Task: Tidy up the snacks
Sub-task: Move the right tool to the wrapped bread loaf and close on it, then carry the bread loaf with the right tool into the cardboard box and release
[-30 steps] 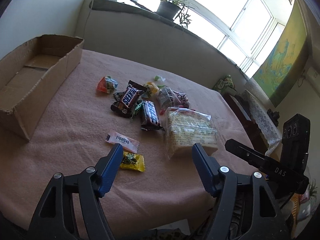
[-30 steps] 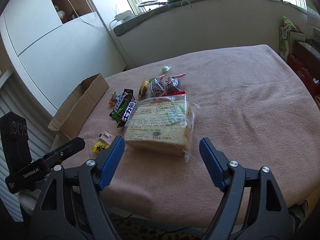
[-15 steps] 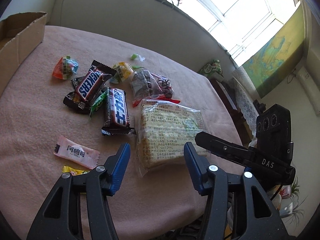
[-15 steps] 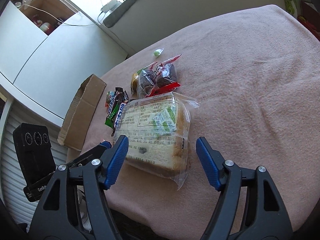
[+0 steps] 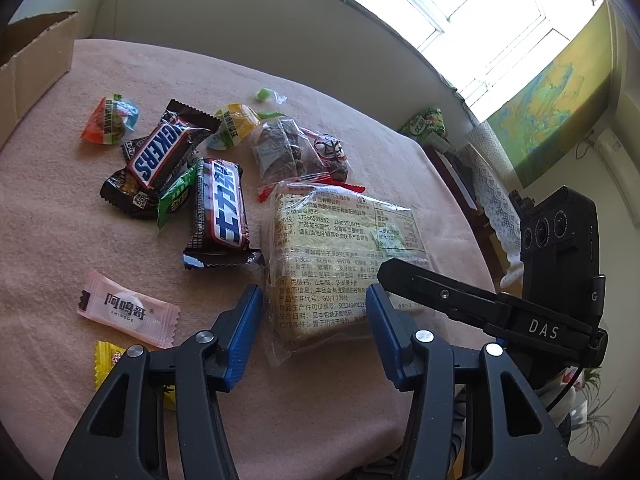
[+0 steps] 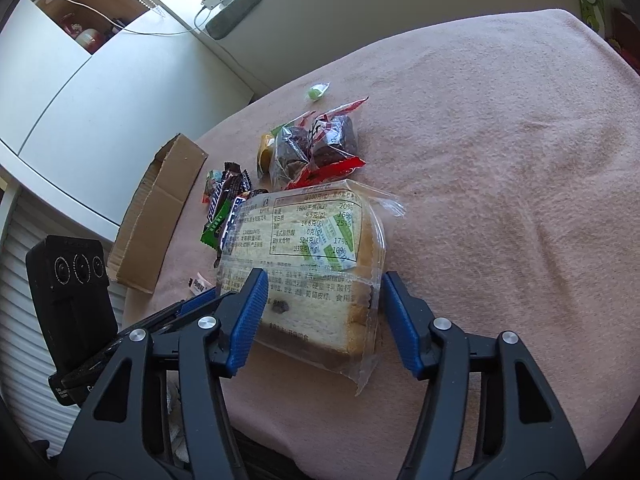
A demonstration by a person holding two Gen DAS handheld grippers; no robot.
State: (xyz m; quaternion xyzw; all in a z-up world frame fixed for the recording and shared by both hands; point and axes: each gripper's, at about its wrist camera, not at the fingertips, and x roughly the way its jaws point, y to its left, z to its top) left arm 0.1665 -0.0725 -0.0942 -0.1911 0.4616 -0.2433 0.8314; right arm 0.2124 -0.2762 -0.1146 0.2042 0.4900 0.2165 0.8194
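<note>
A clear-bagged loaf of sliced bread lies on the pink tablecloth. My left gripper straddles the loaf's near end. Its jaws are closing with the bag between them, and the blue pads are not visibly pressing. My right gripper straddles the same end from the other side. Its jaws are closing too, and a sliver of gap shows at the right pad. Left of the loaf lie a Snickers bar, a dark bar with a blue label and a pink candy.
An open cardboard box stands at the table's left. A bag of dark snacks, an orange packet, a green candy and a yellow candy lie around. The table edge runs just below both grippers.
Both grippers have come forward and down onto the bread, tilting more steeply. Their jaws have narrowed around the loaf's near end. The snacks have not moved.
</note>
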